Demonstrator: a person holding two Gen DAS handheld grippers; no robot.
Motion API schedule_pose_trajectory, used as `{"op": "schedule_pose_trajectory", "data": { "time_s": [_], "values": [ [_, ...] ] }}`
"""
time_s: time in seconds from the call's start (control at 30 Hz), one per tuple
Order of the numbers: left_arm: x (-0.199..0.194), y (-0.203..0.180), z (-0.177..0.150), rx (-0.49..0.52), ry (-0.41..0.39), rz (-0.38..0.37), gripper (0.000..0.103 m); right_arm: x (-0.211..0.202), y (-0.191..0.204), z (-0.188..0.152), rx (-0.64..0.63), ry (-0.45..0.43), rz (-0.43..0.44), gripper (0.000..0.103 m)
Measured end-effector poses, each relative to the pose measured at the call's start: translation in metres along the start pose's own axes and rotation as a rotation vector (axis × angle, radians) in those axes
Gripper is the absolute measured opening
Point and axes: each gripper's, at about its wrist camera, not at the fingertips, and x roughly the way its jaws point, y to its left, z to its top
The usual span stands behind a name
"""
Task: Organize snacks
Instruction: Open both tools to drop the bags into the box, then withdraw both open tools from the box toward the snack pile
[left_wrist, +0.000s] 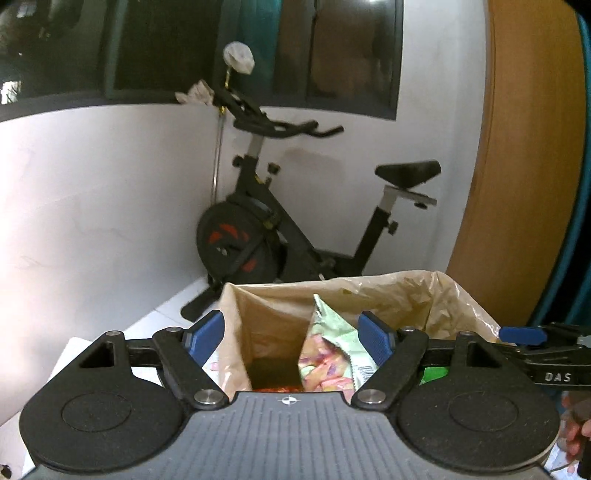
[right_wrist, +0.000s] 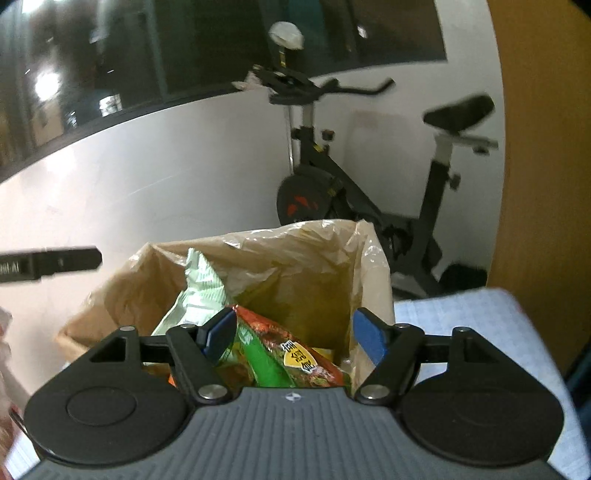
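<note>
Judging from how things lie, the task looks well advanced: a pale green snack packet (left_wrist: 325, 343) and a red and green snack packet (right_wrist: 291, 362) already stand inside the bag-lined box (right_wrist: 332, 251), which sits on the table (right_wrist: 461, 314) near its far edge. The left gripper (left_wrist: 293, 332) hovers over the box with jaws apart, holding nothing. The right gripper (right_wrist: 295, 332) also stands apart; whether its pads touch the red packet I cannot tell. What snacks remain outside is not visible.
</note>
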Motion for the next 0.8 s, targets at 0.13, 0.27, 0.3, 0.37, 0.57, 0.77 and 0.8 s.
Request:
{"op": "schedule_pose_trajectory", "data": {
  "time_s": [0.13, 0.27, 0.3, 0.37, 0.57, 0.77, 0.8],
  "values": [
    [-0.018, 0.004, -0.01, -0.018, -0.029, 0.004, 0.081, -0.014, 0.004, -0.011, -0.075, -0.046, 0.02, 0.073],
    [-0.033, 0.006, -0.019, -0.012, -0.053, 0.01, 0.081, -0.028, 0.008, -0.024, -0.143, -0.088, 0.041, 0.073],
    [-0.035, 0.008, -0.021, -0.013, -0.057, 0.013, 0.081, -0.031, 0.009, -0.027, -0.156, -0.098, 0.047, 0.073],
    [-0.042, 0.01, -0.028, -0.023, -0.065, 0.019, 0.081, -0.036, 0.009, -0.032, -0.168, -0.111, 0.057, 0.073],
    [-0.063, 0.02, -0.053, -0.063, -0.081, 0.044, 0.081, -0.054, 0.013, -0.052, -0.2, -0.155, 0.094, 0.073],
    [-0.076, 0.026, -0.079, -0.105, -0.065, 0.061, 0.08, -0.064, 0.014, -0.075, -0.192, -0.156, 0.113, 0.073],
    [-0.077, 0.026, -0.084, -0.104, -0.059, 0.066, 0.08, -0.065, 0.014, -0.08, -0.187, -0.153, 0.116, 0.073]
  ]
}}
